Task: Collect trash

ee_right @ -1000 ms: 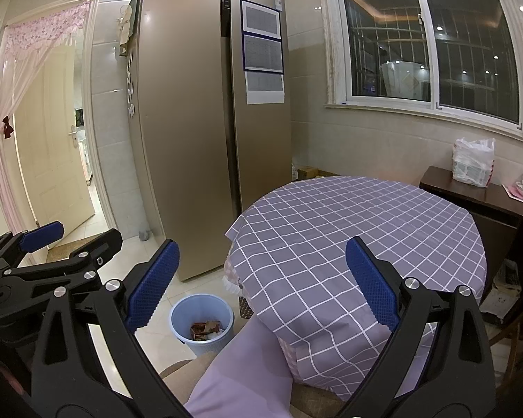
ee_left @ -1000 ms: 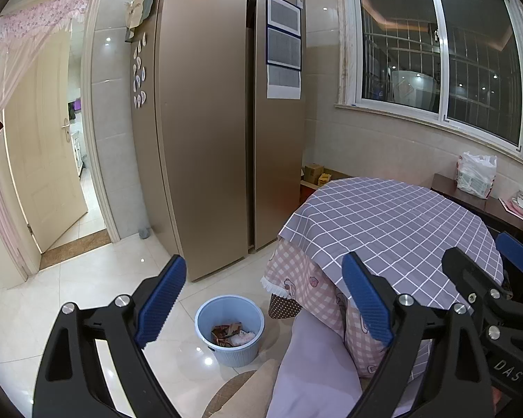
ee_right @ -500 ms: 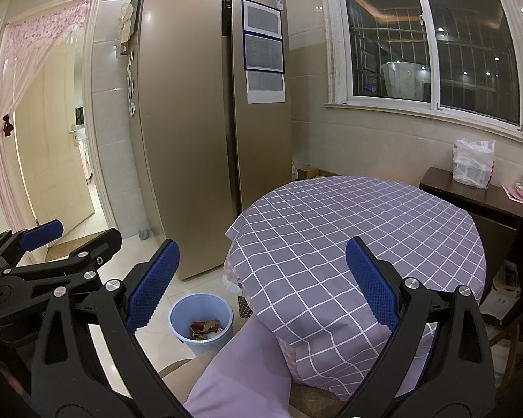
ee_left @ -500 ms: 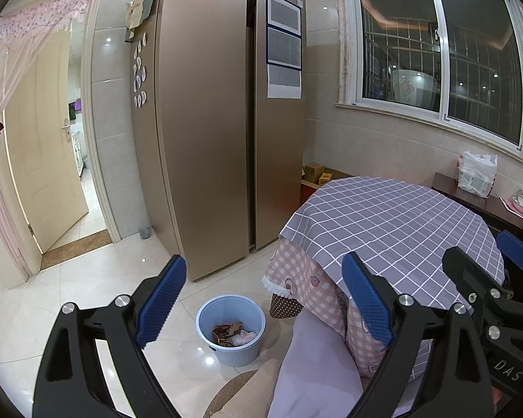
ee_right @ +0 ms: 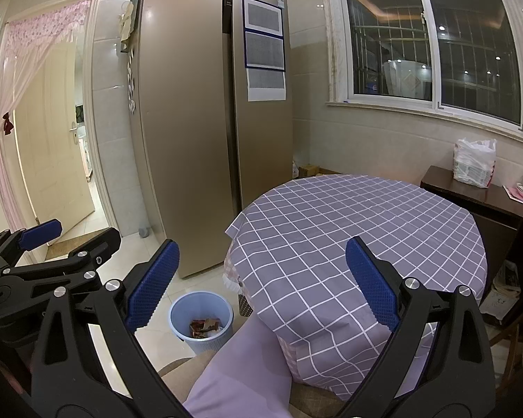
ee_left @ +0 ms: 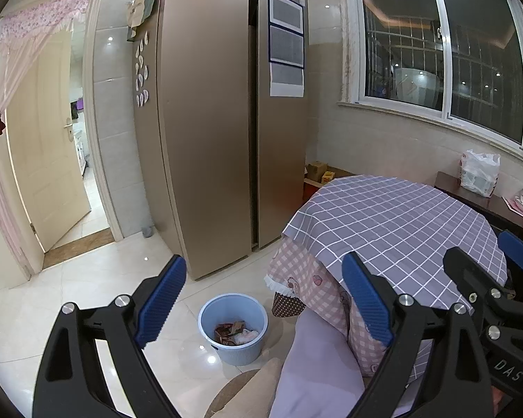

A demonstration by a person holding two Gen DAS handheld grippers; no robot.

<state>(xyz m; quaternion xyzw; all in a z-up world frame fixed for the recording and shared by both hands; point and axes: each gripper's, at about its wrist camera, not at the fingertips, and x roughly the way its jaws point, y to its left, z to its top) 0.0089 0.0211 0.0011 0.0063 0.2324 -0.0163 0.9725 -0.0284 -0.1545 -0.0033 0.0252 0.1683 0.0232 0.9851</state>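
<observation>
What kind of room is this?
Probably a home kitchen or dining room: a tall fridge stands by the wall, a round table wears a checked cloth, and a blue bin with trash sits on the tiled floor.

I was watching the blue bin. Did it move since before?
No. The blue bin sits in the same spot on the floor, between the fridge and the table.

A home kitchen or dining room: a tall fridge (ee_left: 223,132) by the door (ee_left: 45,160), a cloth-covered desk (ee_right: 359,237) beside it, a barred window (ee_right: 432,45) behind.
</observation>
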